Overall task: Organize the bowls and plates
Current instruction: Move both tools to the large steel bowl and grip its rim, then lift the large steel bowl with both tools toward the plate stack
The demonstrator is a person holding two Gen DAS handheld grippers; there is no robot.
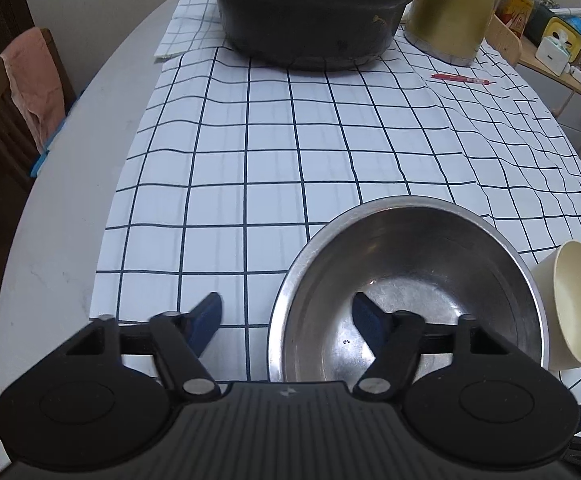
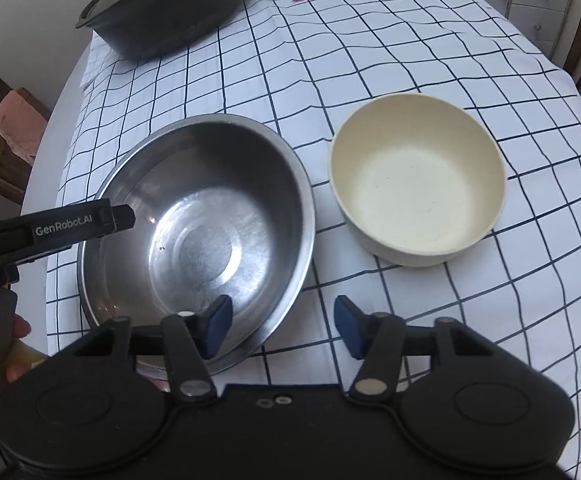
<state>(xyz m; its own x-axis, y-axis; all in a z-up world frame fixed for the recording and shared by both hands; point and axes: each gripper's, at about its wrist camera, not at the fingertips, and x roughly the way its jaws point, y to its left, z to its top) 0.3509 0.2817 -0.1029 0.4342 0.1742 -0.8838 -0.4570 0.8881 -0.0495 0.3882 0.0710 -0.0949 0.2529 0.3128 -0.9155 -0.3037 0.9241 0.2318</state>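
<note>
A steel bowl (image 1: 410, 280) (image 2: 194, 232) stands on the checked tablecloth (image 1: 250, 160) near the front edge. A cream bowl (image 2: 414, 184) (image 1: 574, 304) stands upright just right of it, a small gap apart. My left gripper (image 1: 286, 316) straddles the steel bowl's left rim, one finger inside and one outside, pads not touching it. My right gripper (image 2: 282, 320) straddles the bowl's near right rim the same way, also clear of the metal. The left gripper's black arm (image 2: 70, 226) shows at the bowl's left side. Both bowls are empty.
A black lidded pot (image 1: 310, 12) (image 2: 162, 12) and a gold kettle (image 1: 446, 8) stand at the far end, a red pen (image 1: 460, 78) beside them. A chair with a pink cloth (image 1: 30, 84) is left of the table; a shelf (image 1: 550, 36) is right.
</note>
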